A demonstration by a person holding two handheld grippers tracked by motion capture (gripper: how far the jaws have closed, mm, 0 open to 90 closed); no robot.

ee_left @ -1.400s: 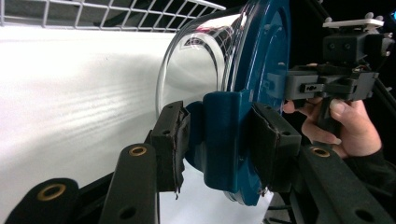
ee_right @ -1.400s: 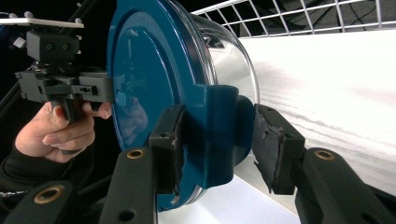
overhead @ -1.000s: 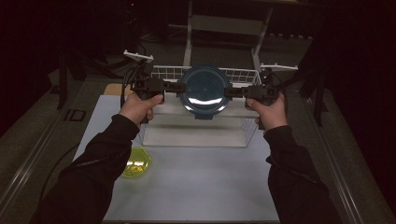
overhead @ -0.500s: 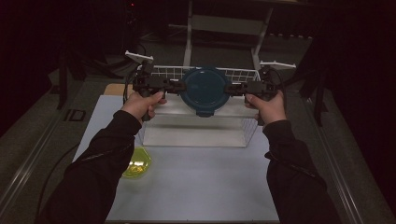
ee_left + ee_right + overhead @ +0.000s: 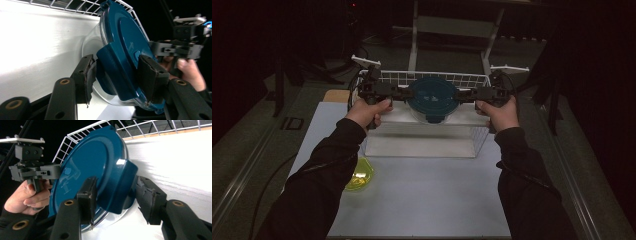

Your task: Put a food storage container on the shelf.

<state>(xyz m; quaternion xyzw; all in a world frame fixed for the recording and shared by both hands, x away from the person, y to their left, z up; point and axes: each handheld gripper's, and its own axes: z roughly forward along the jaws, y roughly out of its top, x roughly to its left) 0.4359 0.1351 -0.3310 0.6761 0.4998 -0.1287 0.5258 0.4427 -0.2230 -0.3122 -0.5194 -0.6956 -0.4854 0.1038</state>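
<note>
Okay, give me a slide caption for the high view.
Two hand-held grippers, left gripper and right gripper, clamp a blue-lidded container above a white wire basket.

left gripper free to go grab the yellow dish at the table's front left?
Probably not as things stand: the left gripper is clamped on the latch of the blue-lidded round container, shared with the right gripper. The yellow dish lies unobstructed.

Both forearms reach up from the bottom of the frame toward its upper middle, the left gripper [image 5: 401, 93] and right gripper [image 5: 462, 93] pointing inward at each other, each clamped on a latch of the blue-lidded container [image 5: 432, 97].
</note>
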